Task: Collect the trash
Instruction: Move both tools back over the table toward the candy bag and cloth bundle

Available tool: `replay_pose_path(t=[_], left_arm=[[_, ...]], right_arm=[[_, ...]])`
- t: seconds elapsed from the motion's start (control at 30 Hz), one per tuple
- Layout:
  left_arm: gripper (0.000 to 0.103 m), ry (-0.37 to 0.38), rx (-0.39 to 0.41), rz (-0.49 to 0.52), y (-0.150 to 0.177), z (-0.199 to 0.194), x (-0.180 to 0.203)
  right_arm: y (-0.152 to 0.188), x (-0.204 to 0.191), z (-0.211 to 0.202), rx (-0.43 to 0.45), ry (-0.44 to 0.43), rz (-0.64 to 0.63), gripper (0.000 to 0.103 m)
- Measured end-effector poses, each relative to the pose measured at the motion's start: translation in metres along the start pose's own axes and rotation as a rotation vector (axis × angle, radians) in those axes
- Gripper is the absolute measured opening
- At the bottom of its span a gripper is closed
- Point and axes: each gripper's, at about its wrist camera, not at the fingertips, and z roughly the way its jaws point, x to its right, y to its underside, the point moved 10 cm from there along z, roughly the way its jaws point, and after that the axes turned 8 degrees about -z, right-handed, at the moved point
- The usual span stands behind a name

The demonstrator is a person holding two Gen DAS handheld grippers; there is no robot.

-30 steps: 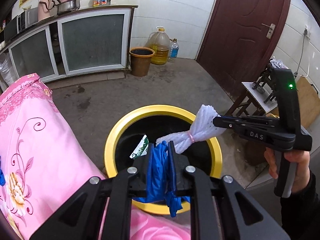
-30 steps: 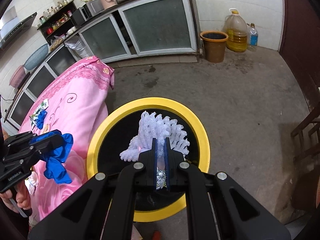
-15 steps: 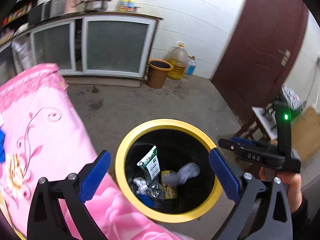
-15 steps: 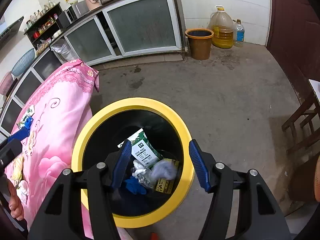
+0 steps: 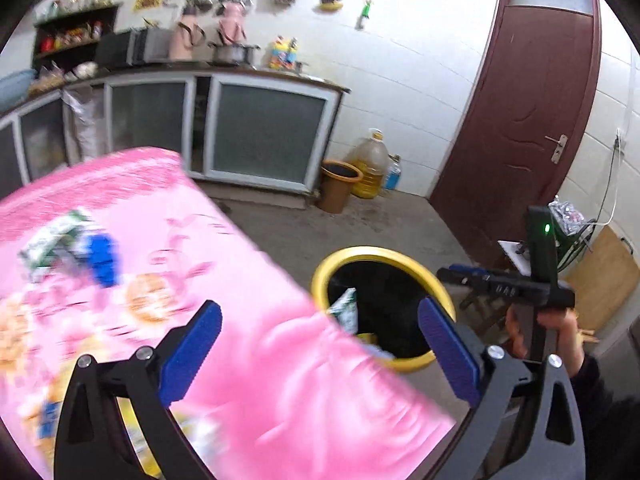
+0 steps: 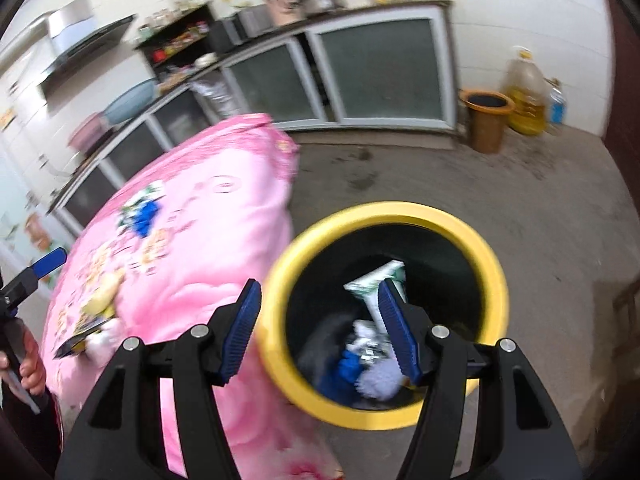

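My left gripper (image 5: 318,318) is open wide and empty above the pink flowered tablecloth (image 5: 280,380). Far left on the cloth lie a green-white packet (image 5: 52,240) and a blue scrap (image 5: 102,258), both blurred. My right gripper (image 6: 318,296) is open and empty over the near-left rim of the yellow-rimmed bin (image 6: 400,216). Down in the bin lie a blue glove (image 6: 348,364), a white foam net (image 6: 380,380) and a green-white packet (image 6: 376,284). A yellow wrapper (image 6: 96,308) rests near the cloth's front edge. A hand holds the left gripper (image 6: 40,268) at the far left.
The bin (image 5: 384,256) stands on the concrete floor beside the table's corner. Behind it are glass-fronted cabinets (image 5: 264,136), a brown bucket (image 5: 338,186), an oil jug (image 5: 372,168) and a dark red door (image 5: 520,120). A stool (image 5: 516,252) stands at the right.
Both grippers opened; the blue glove and the white foam net fell into the bin. Both then swung left toward the pink table, the left one much further.
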Motion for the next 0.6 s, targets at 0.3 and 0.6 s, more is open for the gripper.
replay_pose_path(t=[0.3, 0.6], left_arm=[[0.095, -0.262, 0.042, 0.185, 0.053, -0.132, -0.090], [0.095, -0.301, -0.072, 0.186, 0.114, -0.130, -0.126]], right_arm=[[0.003, -0.131, 0.001, -0.004, -0.178, -0.218, 0.065], [0.050, -0.242, 0.030, -0.129, -0.323, -0.442, 0.069]])
